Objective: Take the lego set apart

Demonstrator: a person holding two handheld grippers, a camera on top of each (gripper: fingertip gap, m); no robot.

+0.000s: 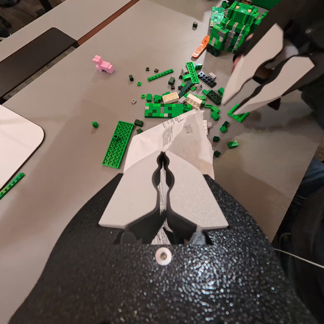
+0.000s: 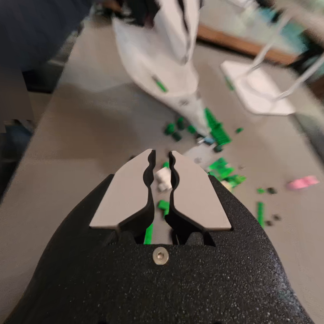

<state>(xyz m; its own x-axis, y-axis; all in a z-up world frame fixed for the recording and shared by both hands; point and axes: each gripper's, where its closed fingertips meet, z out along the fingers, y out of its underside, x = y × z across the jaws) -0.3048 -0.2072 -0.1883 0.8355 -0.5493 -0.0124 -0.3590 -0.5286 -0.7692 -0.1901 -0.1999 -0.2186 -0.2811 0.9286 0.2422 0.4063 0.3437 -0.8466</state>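
Observation:
My left gripper (image 1: 163,153) is shut on a white paper bag (image 1: 184,140) and holds it tilted above the grey table (image 1: 70,108). The bag also shows, blurred, in the right wrist view (image 2: 157,57). My right gripper (image 2: 162,151) is slightly open and empty above loose bricks; it also shows in the left wrist view (image 1: 229,107). A green built figure (image 1: 233,29) stands at the far right. Loose green, white and dark bricks (image 1: 184,91) are scattered mid-table. A patchy green panel (image 1: 164,110) and a long green plate (image 1: 118,144) lie near the bag.
A pink pig figure (image 1: 103,64) stands at the left of the pile. An orange brick separator (image 1: 200,46) lies by the green figure. A white rounded board (image 1: 15,140) sits at the left edge, with a green strip (image 1: 11,184) beside it. The table's right edge is close. Some 12 cm of space lies between my two pairs of fingers. The long green plate (image 1: 118,144) sits 15 cm or so from the ends of my left fingers. It turns up in the right wrist view (image 2: 212,124) as well.

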